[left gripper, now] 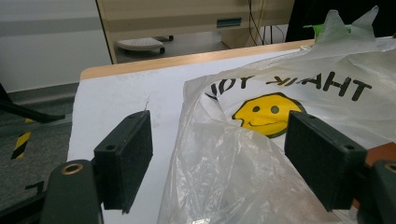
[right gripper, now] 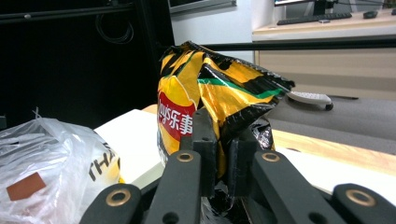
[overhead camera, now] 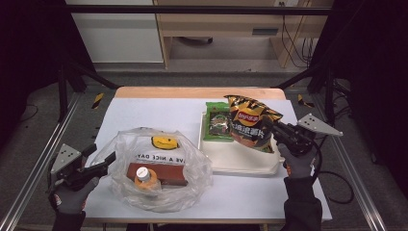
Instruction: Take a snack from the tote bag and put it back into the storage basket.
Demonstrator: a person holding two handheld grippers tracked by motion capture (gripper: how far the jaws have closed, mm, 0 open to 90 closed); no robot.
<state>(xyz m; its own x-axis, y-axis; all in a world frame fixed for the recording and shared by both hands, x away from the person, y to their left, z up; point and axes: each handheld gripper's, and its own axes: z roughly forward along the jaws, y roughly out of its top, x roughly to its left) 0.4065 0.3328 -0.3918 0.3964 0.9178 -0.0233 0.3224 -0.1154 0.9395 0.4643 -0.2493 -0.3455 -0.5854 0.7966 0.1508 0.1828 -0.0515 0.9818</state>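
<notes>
A black and yellow chip bag hangs upright over the white tray, and my right gripper is shut on its right edge. In the right gripper view the two pads pinch the bag's crinkled foil, with the right gripper below it. A clear plastic bag with a yellow smiley lies at the front left. It holds a brown box and a bottle with a white cap. My left gripper stands open at the plastic bag's left edge. Its film lies loosely between the wide-apart pads of the left gripper.
A green packet lies on the tray's far left part, beside the chip bag. The white table cover ends at a wooden edge at the back. Metal frame rails run along both sides of the table.
</notes>
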